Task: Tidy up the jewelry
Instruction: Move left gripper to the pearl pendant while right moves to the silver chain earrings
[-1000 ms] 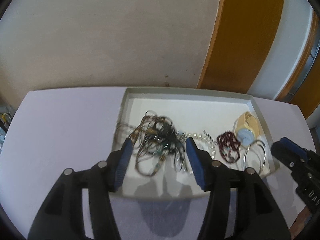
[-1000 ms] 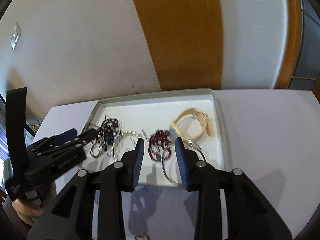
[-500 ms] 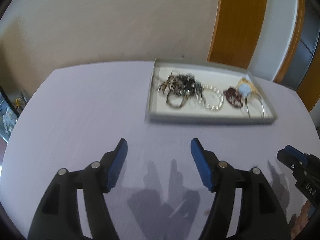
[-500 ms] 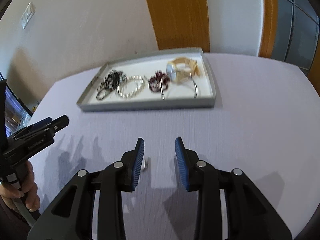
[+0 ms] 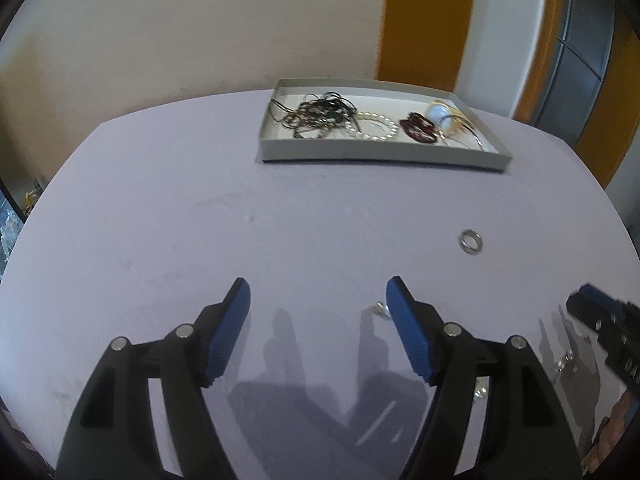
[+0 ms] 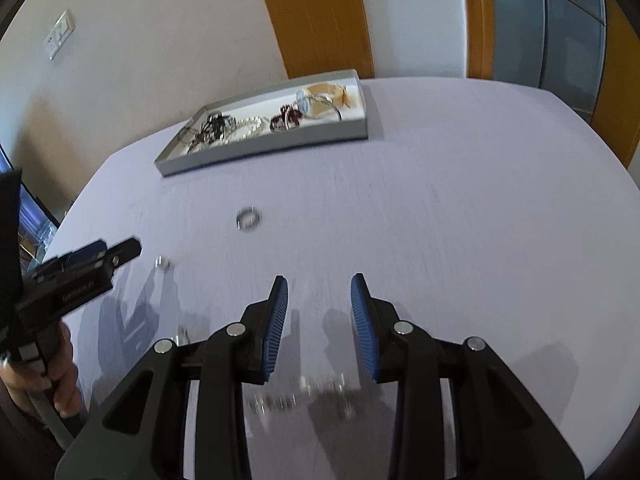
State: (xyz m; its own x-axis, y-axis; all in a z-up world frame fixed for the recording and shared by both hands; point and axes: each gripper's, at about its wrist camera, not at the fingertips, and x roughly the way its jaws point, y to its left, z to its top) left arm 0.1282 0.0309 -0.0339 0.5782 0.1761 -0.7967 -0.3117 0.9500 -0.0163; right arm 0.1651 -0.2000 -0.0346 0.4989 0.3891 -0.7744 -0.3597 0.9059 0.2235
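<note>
Pulling back since a second ago, both grippers now hover over the near part of the lavender table [image 5: 168, 208], no longer at the tray [image 5: 380, 156], which lies far off by the wall. One shallow grey rectangular tray holds a dark tangled chain heap [image 5: 320, 114], one pearl strand [image 5: 376, 128], one maroon beaded piece [image 5: 420, 130] and a tan watch [image 6: 324, 94]. The left gripper [image 5: 318, 304] stands wide open and empty; the right gripper [image 6: 319, 300] is parted more narrowly, also empty. One smooth metal ring [image 5: 471, 241] lies alone on the cloth. Several small silvery pieces [image 6: 320, 388], blurred, sit near the right gripper; a tiny one [image 5: 378, 310] touches the left gripper's right pad.
</note>
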